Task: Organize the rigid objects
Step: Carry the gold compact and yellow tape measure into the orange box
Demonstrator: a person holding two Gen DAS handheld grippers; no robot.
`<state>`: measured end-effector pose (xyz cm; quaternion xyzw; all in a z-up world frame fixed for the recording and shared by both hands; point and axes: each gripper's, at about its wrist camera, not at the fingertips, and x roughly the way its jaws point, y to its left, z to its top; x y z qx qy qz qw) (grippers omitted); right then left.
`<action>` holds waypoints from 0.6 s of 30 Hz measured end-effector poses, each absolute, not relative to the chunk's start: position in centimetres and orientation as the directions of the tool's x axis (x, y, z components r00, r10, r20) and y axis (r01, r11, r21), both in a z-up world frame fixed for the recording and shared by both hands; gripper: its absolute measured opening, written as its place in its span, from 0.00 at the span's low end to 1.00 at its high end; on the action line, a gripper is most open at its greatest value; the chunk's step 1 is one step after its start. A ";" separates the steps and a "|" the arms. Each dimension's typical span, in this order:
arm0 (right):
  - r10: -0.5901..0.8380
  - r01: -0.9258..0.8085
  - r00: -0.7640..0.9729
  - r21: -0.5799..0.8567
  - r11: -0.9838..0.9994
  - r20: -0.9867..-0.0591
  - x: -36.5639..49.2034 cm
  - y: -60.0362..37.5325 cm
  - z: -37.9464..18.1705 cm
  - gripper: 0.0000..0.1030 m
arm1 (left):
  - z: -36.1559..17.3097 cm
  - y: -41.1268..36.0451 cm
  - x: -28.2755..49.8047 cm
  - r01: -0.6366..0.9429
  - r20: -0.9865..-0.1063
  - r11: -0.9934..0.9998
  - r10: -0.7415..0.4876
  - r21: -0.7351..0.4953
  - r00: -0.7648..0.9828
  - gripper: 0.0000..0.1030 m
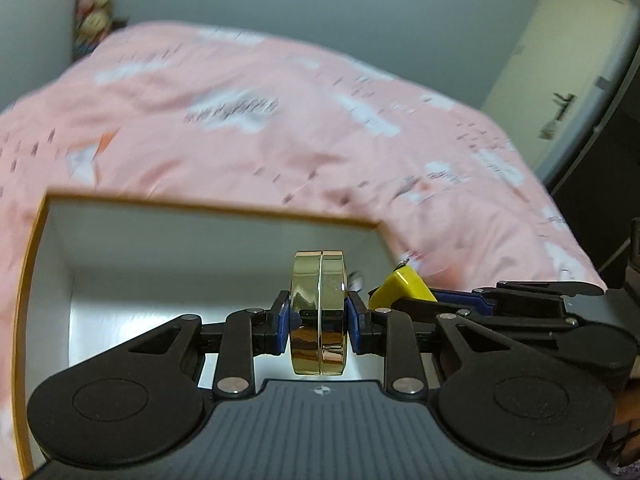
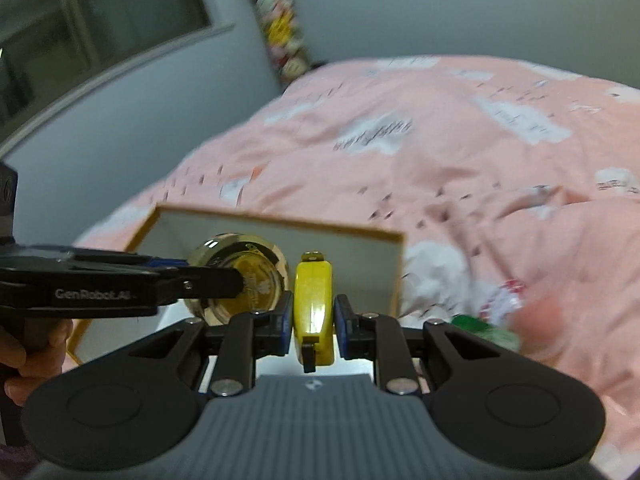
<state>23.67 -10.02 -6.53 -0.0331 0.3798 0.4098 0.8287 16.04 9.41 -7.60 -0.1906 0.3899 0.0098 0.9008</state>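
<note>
My left gripper (image 1: 319,318) is shut on a round gold tin (image 1: 319,312), held on edge above the inside of an open white box with a tan rim (image 1: 120,248). My right gripper (image 2: 311,318) is shut on a yellow tape measure (image 2: 313,304), held upright over the same box (image 2: 360,264). In the right wrist view the gold tin (image 2: 248,276) and the left gripper (image 2: 208,280) hang just left of the tape measure. In the left wrist view the tape measure (image 1: 400,286) shows at the right, between the right gripper's pads.
The box lies on a bed with a pink cloud-print cover (image 1: 280,120). A green thing (image 2: 486,330) and a red-and-white thing (image 2: 506,292) lie blurred on the cover to the box's right. A hand (image 2: 32,344) holds the left gripper's handle. A door (image 1: 560,60) stands at the far right.
</note>
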 end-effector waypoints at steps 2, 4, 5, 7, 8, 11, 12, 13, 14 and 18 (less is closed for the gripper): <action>0.633 -0.734 0.343 0.222 0.642 -0.694 23.8 -8.1 -7.7 0.19 | -8.9 10.5 16.2 -0.191 -0.721 0.912 -0.146 -0.364 0.678 0.30; 0.597 -0.766 0.328 0.164 0.622 -0.733 23.8 -6.4 -8.9 0.19 | -10.4 11.3 16.8 -0.224 -0.738 0.887 -0.170 -0.403 0.654 0.30; 0.575 -0.780 0.323 0.133 0.612 -0.751 24.0 -5.6 -9.4 0.19 | -11.0 11.6 17.1 -0.233 -0.744 0.878 -0.183 -0.417 0.643 0.30; 0.532 -0.805 0.321 0.070 0.589 -0.784 24.1 -4.3 -10.6 0.19 | -12.1 12.0 17.5 -0.259 -0.763 0.870 -0.184 -0.419 0.619 0.30; 0.509 -0.819 0.324 0.033 0.573 -0.798 24.3 -3.7 -11.2 0.19 | -12.6 12.1 17.9 -0.269 -0.774 0.870 -0.179 -0.413 0.607 0.30; 0.445 -0.856 0.351 -0.090 0.508 -0.824 24.1 -2.3 -12.4 0.19 | -13.6 12.6 18.5 -0.284 -0.786 0.860 -0.195 -0.424 0.586 0.30; 0.429 -0.867 0.358 -0.124 0.483 -0.830 24.1 -1.9 -12.7 0.19 | -13.9 12.7 18.7 -0.289 -0.788 0.853 -0.205 -0.435 0.581 0.30; 0.415 -0.877 0.364 -0.157 0.454 -0.834 24.1 -1.5 -13.0 0.19 | -14.1 12.9 18.8 -0.294 -0.789 0.847 -0.211 -0.442 0.577 0.30; 0.404 -0.884 0.369 -0.182 0.430 -0.837 24.2 -1.4 -13.1 0.19 | -14.3 13.0 18.9 -0.298 -0.790 0.844 -0.215 -0.446 0.574 0.30; 0.345 -0.902 0.379 -0.259 0.346 -0.859 24.5 -0.4 -14.1 0.19 | -15.1 13.5 19.3 -0.319 -0.791 0.821 -0.237 -0.474 0.564 0.30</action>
